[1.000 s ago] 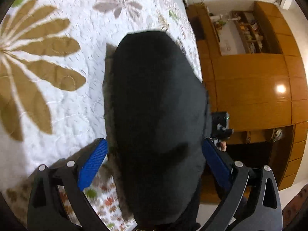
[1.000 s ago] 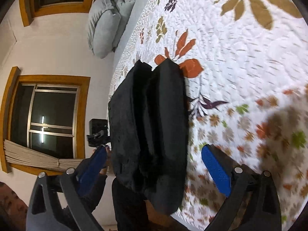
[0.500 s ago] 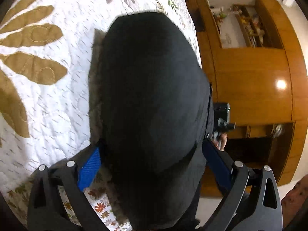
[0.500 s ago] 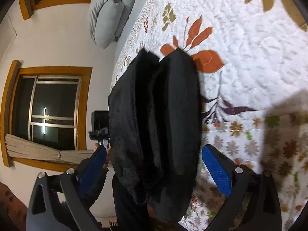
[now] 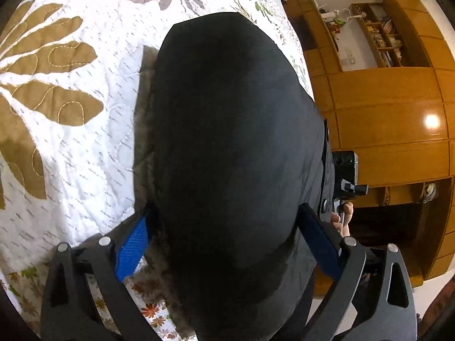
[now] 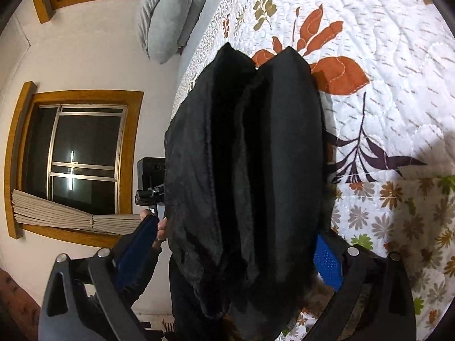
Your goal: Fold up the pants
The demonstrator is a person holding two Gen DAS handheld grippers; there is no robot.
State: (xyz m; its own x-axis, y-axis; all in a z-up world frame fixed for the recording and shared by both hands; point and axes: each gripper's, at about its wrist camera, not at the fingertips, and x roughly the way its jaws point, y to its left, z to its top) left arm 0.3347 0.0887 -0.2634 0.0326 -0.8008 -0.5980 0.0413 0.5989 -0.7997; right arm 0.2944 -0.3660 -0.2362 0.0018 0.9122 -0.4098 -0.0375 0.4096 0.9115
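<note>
Between the fingers of both my grippers sits a thick folded bundle of black pants, lying on the bed near its edge, with the floor and the room just past it. From the right wrist view the pants show their stacked layers, several dark folds standing side by side. My left gripper straddles one end of the bundle, its blue pads wide apart and pressed to either side of the cloth, so it appears to be grasping the pants across their full thickness. My right gripper does the same at the other end, one blue pad tight against the fabric on the quilt side and the other against the room side, clasping the pants too. Under the bundle lies a white quilted bedspread printed with large brown leaves, and in the right wrist view the bedspread shows orange and purple leaves and small flowers. A hand holding the other handle peeks out beside the cloth. Past the edge of the bed, the left wrist view shows a wooden wall cabinet with open shelves. The right wrist view shows grey pillows at the far corner of the bed and a wood-framed window, dark outside.
</note>
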